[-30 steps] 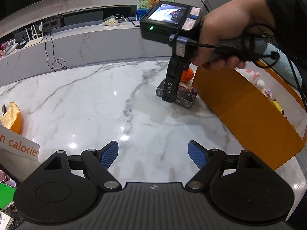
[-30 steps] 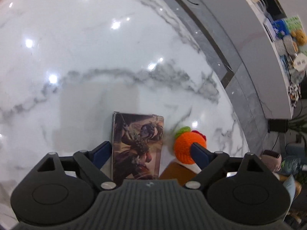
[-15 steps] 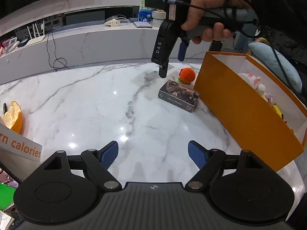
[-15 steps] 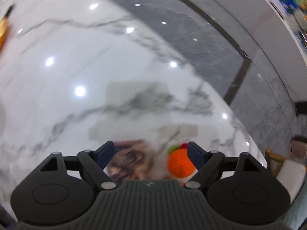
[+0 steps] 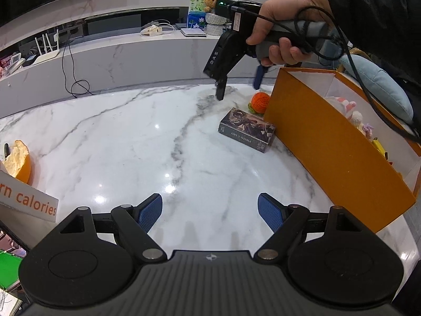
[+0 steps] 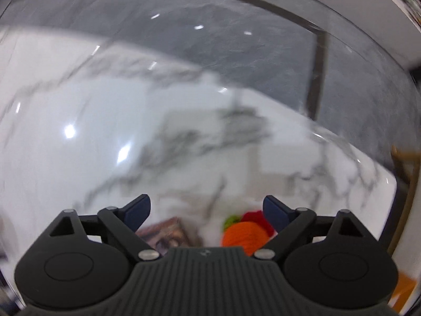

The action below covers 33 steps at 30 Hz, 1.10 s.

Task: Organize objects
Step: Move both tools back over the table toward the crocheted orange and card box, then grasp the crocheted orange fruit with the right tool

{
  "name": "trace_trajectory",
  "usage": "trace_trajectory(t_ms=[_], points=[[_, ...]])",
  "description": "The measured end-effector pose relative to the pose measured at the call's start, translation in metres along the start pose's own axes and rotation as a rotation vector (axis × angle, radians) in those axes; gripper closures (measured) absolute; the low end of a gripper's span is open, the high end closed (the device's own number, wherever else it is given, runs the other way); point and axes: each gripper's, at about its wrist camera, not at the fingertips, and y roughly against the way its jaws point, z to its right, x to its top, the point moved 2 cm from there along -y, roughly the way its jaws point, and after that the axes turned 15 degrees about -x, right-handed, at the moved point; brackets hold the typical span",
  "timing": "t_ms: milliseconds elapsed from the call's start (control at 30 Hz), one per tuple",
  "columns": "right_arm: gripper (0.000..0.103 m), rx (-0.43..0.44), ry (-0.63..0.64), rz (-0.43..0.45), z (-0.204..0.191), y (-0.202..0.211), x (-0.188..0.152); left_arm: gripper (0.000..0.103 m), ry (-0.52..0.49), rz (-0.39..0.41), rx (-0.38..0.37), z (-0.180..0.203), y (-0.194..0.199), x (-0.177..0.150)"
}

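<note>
Worktop (image 5: pixel 110 142) of white marble, seen from the left gripper (image 5: pixel 210 212), whose jaws are spread wide and hold nothing; it hovers near the front edge, well apart from every task object. Toward the left edge lie an orange-rimmed item (image 5: pixel 18 160) and a sign reading "calories" (image 5: pixel 29 200), neither within reach of either tool.

Card box (image 5: pixel 246 129), marked "PHOTO CARD", lies flat near the right side of the worktop, its long axis running from back-left to front-right, and its front-right end points at the wall of the orange storage box (image 5: pixel 339 158), just beside it. Behind the card box, toward the back edge, sits the crocheted orange ball (image 5: pixel 259 102), close against the same wall.

Right gripper (image 5: pixel 238 84) hangs in the air over the back of the worktop, above and slightly behind both objects, jaws spread and empty. In the blurred right wrist view both objects show at the lower frame edge between the spread jaws, the card box (image 6: pixel 171 234) toward the left finger, the ball (image 6: pixel 244 234) toward the right.

Judgement: the right gripper is the nearer tool, and the coming grasp requires it to descend and draw back toward its holder.
</note>
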Motion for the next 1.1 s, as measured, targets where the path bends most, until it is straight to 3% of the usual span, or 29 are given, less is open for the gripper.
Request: trace_trajectory(t_ms=[67, 133, 167, 200, 267, 367, 533, 700, 833, 1000, 1100], points=[[0.011, -0.035, -0.07, -0.068, 0.011, -0.009, 0.002, 0.009, -0.003, -0.002, 0.0, 0.001, -0.001, 0.0], [0.022, -0.016, -0.09, -0.162, 0.012, -0.024, -0.004, 0.009, -0.005, -0.004, 0.002, 0.001, -0.002, 0.001], [0.028, 0.012, -0.104, -0.19, 0.011, -0.028, -0.007, 0.009, -0.005, -0.004, 0.002, 0.002, -0.002, 0.001], [0.041, 0.064, -0.113, -0.226, 0.007, -0.032, -0.01, 0.009, -0.004, -0.004, 0.001, 0.002, -0.002, 0.001], [0.04, 0.155, -0.098, -0.249, -0.005, -0.03, -0.016, 0.009, -0.003, -0.005, -0.002, 0.001, -0.002, 0.001], [0.037, 0.161, 0.055, -0.201, -0.039, -0.017, -0.026, 0.009, -0.008, -0.007, -0.001, 0.003, -0.003, 0.001], [0.037, 0.038, 0.212, -0.128, -0.083, -0.002, -0.046, 0.009, -0.006, -0.013, 0.005, 0.002, -0.005, 0.0], [0.037, 0.13, 0.186, -0.137, -0.1, 0.01, -0.074, 0.009, -0.008, -0.034, 0.006, 0.002, -0.006, -0.001], [0.039, 0.212, 0.255, -0.139, -0.126, 0.027, -0.099, 0.009, -0.029, -0.079, 0.009, 0.004, -0.011, -0.007], [0.036, 0.214, 0.179, 0.021, -0.118, 0.071, -0.07, 0.009, -0.054, -0.11, 0.009, 0.01, -0.022, -0.014], [0.032, 0.108, 0.075, 0.145, -0.093, 0.087, -0.041, 0.009, -0.059, -0.12, -0.003, 0.014, -0.027, -0.013]])
